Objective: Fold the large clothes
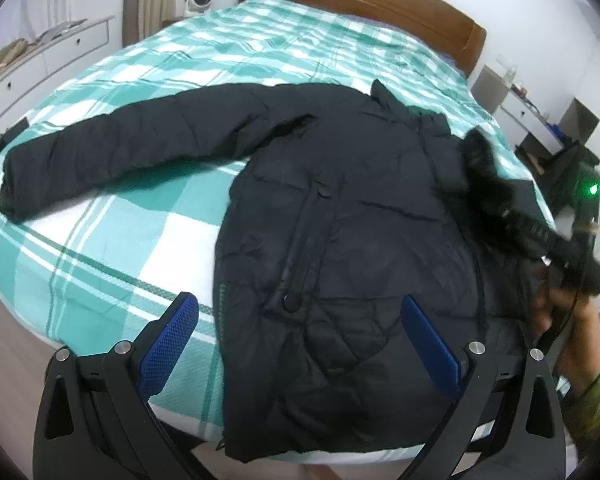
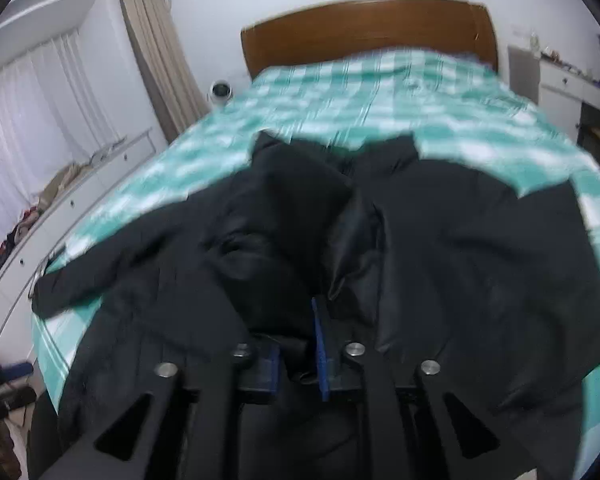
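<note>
A black padded jacket lies front-up on the bed, one sleeve stretched out to the left and its fur trim bunched at the right. My left gripper hovers open over the jacket's lower front, with nothing between its blue pads. In the blurred right wrist view the jacket fills the foreground. My right gripper has its jaws slightly apart, and a fold of black fabric lies between them. A hand holds that gripper at the right edge of the left wrist view.
The bed has a green and white check cover and a wooden headboard. White drawers with clutter on top run along the left wall. A small white round device sits beside the bed, and a desk stands at the right.
</note>
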